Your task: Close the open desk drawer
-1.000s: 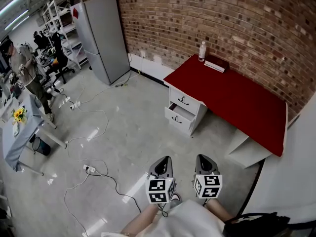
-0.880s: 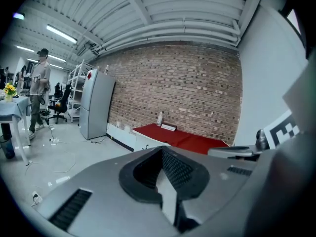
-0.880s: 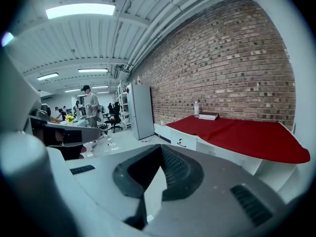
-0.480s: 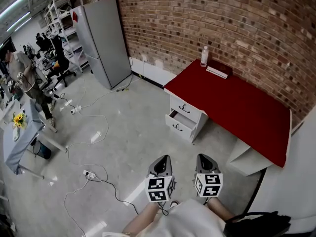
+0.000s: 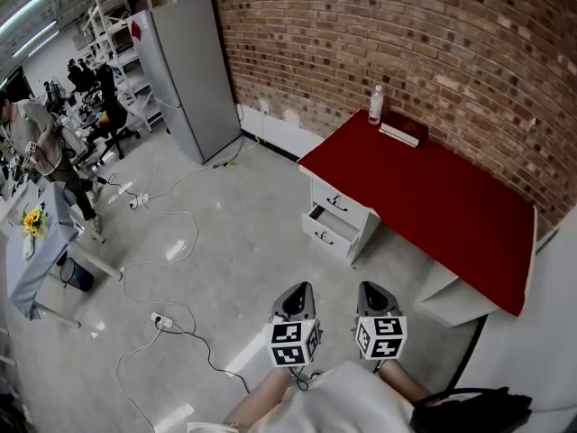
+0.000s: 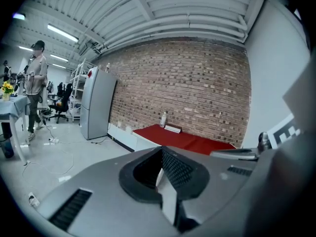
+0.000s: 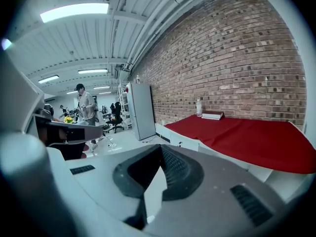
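A desk with a red top (image 5: 424,188) stands against the brick wall. At its left end is a white drawer unit (image 5: 347,207) whose lower drawer (image 5: 326,226) is pulled out a little, while the upper one is flush. My left gripper (image 5: 295,296) and right gripper (image 5: 374,292) hang side by side at the bottom of the head view, well short of the desk and over bare floor. Both are shut with nothing between them. The red desk top (image 7: 247,137) fills the right of the right gripper view, beyond the shut right gripper (image 7: 155,177). It lies farther off past the left gripper (image 6: 160,174).
A bottle (image 5: 376,105) and a book (image 5: 401,131) sit at the desk's back edge. A tall grey cabinet (image 5: 185,70) stands left along the wall. Cables (image 5: 171,251) and a power strip (image 5: 160,319) lie on the floor. A person (image 5: 36,147) stands far left by a table (image 5: 36,233).
The desk has slid slightly down and right in the head view. The person at far left has stepped a little further left. Both grippers stay shut in the same place.
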`<state>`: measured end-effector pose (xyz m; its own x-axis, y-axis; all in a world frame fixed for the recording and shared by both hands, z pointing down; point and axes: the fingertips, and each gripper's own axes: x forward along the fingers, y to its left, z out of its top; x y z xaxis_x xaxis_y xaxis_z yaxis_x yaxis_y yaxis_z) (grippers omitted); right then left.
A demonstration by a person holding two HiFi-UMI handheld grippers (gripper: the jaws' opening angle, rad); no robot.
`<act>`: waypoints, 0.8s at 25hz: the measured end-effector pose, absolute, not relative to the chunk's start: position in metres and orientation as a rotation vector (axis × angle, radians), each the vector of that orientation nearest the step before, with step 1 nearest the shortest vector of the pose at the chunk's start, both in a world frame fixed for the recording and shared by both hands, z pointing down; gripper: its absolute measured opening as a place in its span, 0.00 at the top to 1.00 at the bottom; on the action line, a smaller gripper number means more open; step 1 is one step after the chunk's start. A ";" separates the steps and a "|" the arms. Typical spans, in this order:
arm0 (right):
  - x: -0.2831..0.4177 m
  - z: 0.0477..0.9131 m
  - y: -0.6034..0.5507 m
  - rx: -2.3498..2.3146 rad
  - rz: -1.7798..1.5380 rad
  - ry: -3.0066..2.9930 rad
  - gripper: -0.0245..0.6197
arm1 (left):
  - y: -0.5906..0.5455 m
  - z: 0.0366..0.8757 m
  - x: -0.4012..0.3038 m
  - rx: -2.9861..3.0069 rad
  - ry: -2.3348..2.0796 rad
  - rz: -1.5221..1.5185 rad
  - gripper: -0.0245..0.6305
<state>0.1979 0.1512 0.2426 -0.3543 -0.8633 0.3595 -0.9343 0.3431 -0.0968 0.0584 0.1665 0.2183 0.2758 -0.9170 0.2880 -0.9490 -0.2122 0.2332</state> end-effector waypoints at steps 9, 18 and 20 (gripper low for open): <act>0.197 0.254 0.132 1.618 0.432 -2.341 0.96 | 0.148 0.227 0.055 2.193 -1.674 0.154 0.95; 0.178 0.259 0.069 1.678 0.406 -2.302 0.96 | 0.080 0.234 0.035 2.236 -1.611 0.143 0.95; 0.170 0.253 0.049 1.693 0.401 -2.297 0.96 | 0.057 0.226 0.027 2.254 -1.602 0.137 0.95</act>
<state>0.1702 0.0490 0.2527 -0.2876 -0.8851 0.3659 -0.9567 0.2833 -0.0667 0.0266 0.0569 0.2260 0.3489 -0.8916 0.2887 -0.9278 -0.2850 0.2409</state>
